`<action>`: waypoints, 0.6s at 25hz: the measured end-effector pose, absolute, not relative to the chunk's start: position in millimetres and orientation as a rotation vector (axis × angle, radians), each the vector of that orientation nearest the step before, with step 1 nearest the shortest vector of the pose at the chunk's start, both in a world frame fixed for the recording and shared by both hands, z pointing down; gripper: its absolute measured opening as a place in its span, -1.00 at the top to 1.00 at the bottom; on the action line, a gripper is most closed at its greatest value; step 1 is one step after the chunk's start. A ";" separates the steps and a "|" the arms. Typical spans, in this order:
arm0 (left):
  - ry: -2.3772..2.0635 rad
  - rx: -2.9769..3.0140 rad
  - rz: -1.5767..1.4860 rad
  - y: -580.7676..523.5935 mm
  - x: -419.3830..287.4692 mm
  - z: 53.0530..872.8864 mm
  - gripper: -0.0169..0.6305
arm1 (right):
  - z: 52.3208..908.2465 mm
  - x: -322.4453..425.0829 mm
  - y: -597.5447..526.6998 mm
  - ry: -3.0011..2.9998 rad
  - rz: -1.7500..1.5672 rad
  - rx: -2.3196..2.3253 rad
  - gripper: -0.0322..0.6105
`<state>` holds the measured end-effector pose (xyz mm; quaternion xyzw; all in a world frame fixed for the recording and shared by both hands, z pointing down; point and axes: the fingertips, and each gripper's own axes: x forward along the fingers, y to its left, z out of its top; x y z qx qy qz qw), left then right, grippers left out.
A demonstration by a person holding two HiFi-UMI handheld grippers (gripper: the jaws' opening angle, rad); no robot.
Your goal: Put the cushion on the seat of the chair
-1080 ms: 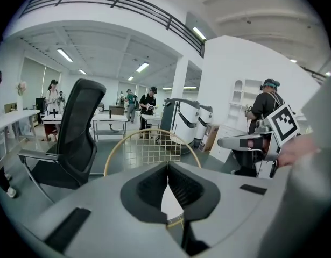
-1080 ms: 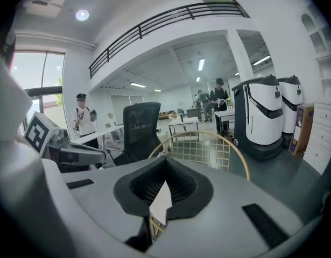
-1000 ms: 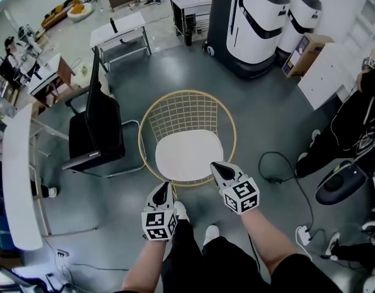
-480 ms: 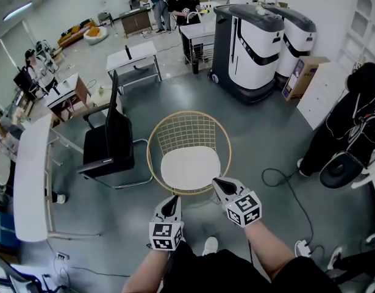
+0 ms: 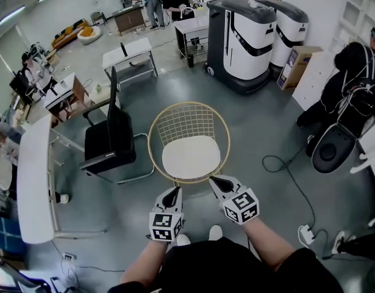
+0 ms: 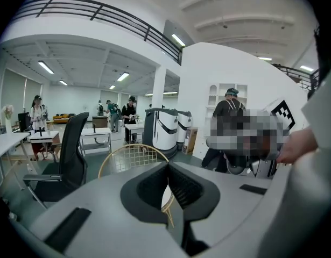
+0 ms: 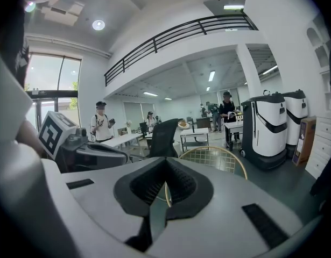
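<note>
A white cushion [image 5: 190, 157] lies flat on the seat of the round gold wire chair [image 5: 188, 122] in the middle of the grey floor. My left gripper [image 5: 172, 193] hangs just in front of the chair's near rim, shut with nothing in it. My right gripper [image 5: 216, 181] is level with it to the right, also shut and empty, its tip over the rim's near edge. Both are clear of the cushion. In the left gripper view the chair's wire back [image 6: 132, 159] shows beyond the closed jaws; in the right gripper view the chair's wire back [image 7: 215, 159] shows likewise.
A black office chair [image 5: 108, 138] stands left of the wire chair. A white table [image 5: 33, 182] runs along the left. Two large white-and-black machines [image 5: 248, 32] stand behind. A cable [image 5: 285, 170] loops on the floor at the right. People stand at the back and right.
Both grippers have drawn back from the cushion and risen toward me. The view has lifted, showing more of the room. The cushion stays on the seat.
</note>
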<state>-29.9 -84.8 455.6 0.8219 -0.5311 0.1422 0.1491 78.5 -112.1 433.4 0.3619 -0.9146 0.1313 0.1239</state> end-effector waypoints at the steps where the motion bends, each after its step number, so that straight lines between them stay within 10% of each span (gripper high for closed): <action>1: -1.520 2.368 0.406 -83.5 -32.2 453.2 0.90 | 432.4 75.4 -107.8 -2.663 0.385 1.061 0.86; 15: -1.440 2.419 0.346 -47.9 -63.5 445.8 0.90 | 430.1 39.7 -51.8 -2.610 0.384 1.149 0.86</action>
